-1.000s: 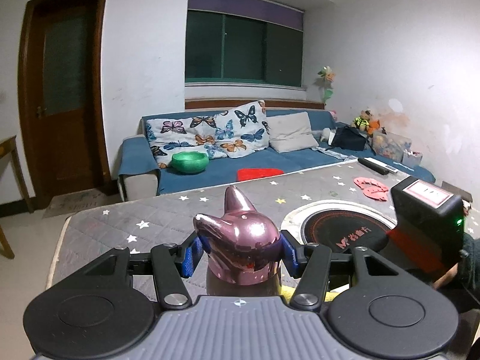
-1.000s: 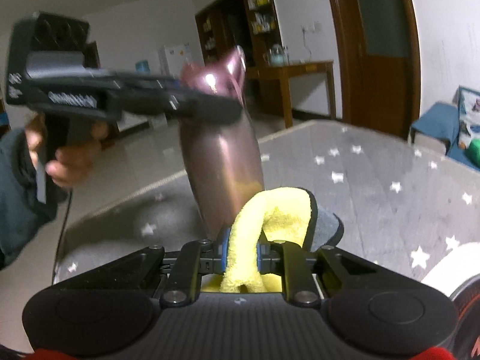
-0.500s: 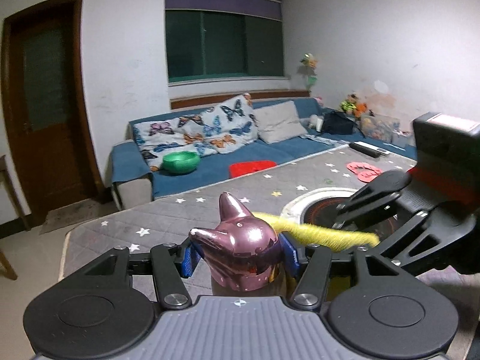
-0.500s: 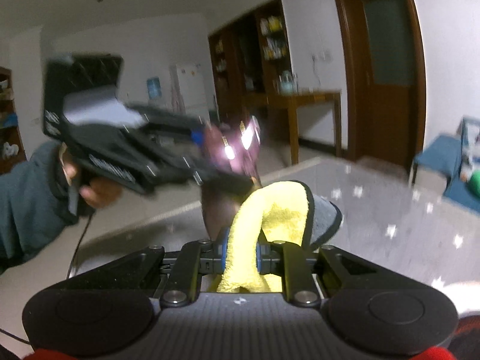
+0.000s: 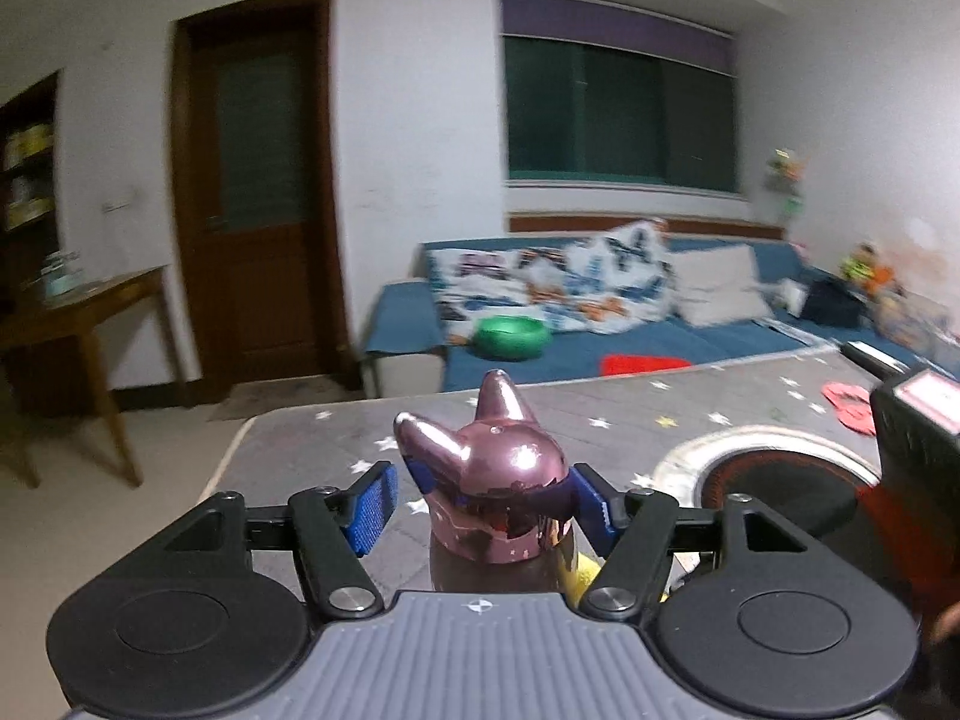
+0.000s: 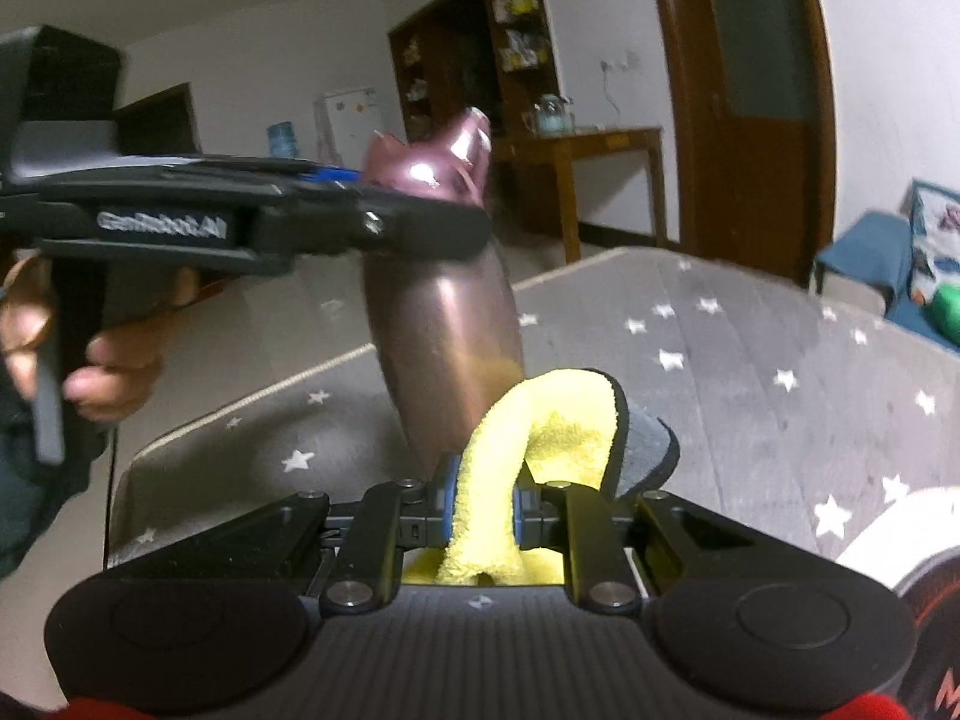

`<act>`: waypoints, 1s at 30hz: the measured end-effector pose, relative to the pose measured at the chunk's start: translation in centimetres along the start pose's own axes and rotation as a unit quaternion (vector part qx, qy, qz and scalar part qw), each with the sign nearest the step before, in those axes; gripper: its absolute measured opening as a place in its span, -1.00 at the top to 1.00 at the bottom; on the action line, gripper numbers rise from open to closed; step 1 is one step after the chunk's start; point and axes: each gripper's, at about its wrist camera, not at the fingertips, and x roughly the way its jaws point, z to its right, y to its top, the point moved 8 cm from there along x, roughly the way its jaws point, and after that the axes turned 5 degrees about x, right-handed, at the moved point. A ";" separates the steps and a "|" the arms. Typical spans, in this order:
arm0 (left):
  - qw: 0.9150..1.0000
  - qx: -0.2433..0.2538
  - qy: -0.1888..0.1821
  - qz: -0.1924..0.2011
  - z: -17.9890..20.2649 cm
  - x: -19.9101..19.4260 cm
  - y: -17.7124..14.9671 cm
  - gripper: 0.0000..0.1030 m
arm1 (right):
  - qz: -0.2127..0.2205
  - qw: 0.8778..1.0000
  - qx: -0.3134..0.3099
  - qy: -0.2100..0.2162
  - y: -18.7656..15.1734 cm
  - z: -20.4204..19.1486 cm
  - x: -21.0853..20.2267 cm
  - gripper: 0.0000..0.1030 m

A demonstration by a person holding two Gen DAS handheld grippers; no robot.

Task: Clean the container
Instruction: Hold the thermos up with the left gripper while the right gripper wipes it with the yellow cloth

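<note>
A shiny pink bottle point(image 5: 498, 492) with a horned lid stands on the grey star-patterned table cover point(image 5: 624, 420). My left gripper point(image 5: 486, 501) is around its lid, with the left pad point(image 5: 372, 507) clear of it, so the jaws are open. In the right wrist view the bottle point(image 6: 444, 324) stands tilted, with the left gripper point(image 6: 420, 228) at its neck. My right gripper point(image 6: 480, 507) is shut on a yellow cloth point(image 6: 528, 450) that lies against the bottle's lower side.
An induction cooker point(image 5: 774, 480) lies in the table to the right. A blue sofa point(image 5: 660, 330) with a green bowl point(image 5: 510, 336) stands behind. A wooden side table point(image 5: 72, 324) and a door point(image 5: 264, 192) are at the left.
My left gripper has opened: its left pad has come off the lid. The left view has swung to the left. The right gripper with the cloth has dropped to the bottle's lower side.
</note>
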 end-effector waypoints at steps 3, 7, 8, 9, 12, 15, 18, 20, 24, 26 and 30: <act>0.999 -0.040 0.015 -0.002 -0.2 -0.3 -0.3 -0.26 | 0.001 1.000 0.024 0.004 0.0 0.7 0.0 0.70; 0.998 -0.056 0.002 0.000 -0.7 -0.7 -0.3 -0.03 | 0.013 0.999 0.044 0.018 0.5 0.9 -1.0 0.70; 0.999 -0.051 -0.004 -0.001 -0.7 -0.7 -0.3 -0.02 | 0.018 0.999 0.042 0.021 0.8 0.9 -1.2 0.70; 0.999 -0.046 -0.012 -0.002 -0.8 -0.7 -0.3 -0.02 | 0.024 0.999 0.037 0.024 1.2 0.8 -1.5 0.70; 0.998 -0.025 -0.051 -0.005 -1.2 -0.6 -0.2 -0.02 | 0.046 0.998 0.015 0.025 3.0 0.5 -2.6 0.70; 0.994 0.014 -0.106 -0.006 -1.7 -0.2 0.1 -0.03 | 0.069 0.997 -0.016 0.025 4.8 -0.4 -3.6 0.70; 0.987 0.034 -0.157 -0.011 -2.7 0.3 0.4 -0.03 | 0.068 0.996 -0.063 0.016 5.1 -1.5 -4.0 0.70; 0.982 0.038 -0.182 -0.014 -3.3 0.6 0.6 -0.03 | 0.060 0.995 -0.071 0.026 4.8 -2.2 -3.7 0.70; 0.978 0.047 -0.201 -0.010 -3.3 0.8 0.5 -0.03 | 0.047 0.995 -0.081 0.031 3.4 -3.1 -3.4 0.70; 0.979 0.046 -0.199 -0.005 -3.2 0.6 0.3 -0.03 | 0.038 0.995 -0.082 0.028 2.5 -3.3 -3.0 0.70; 0.983 0.039 -0.178 0.005 -2.9 0.2 0.1 -0.06 | 0.003 0.997 -0.082 0.011 0.2 -3.0 -1.5 0.70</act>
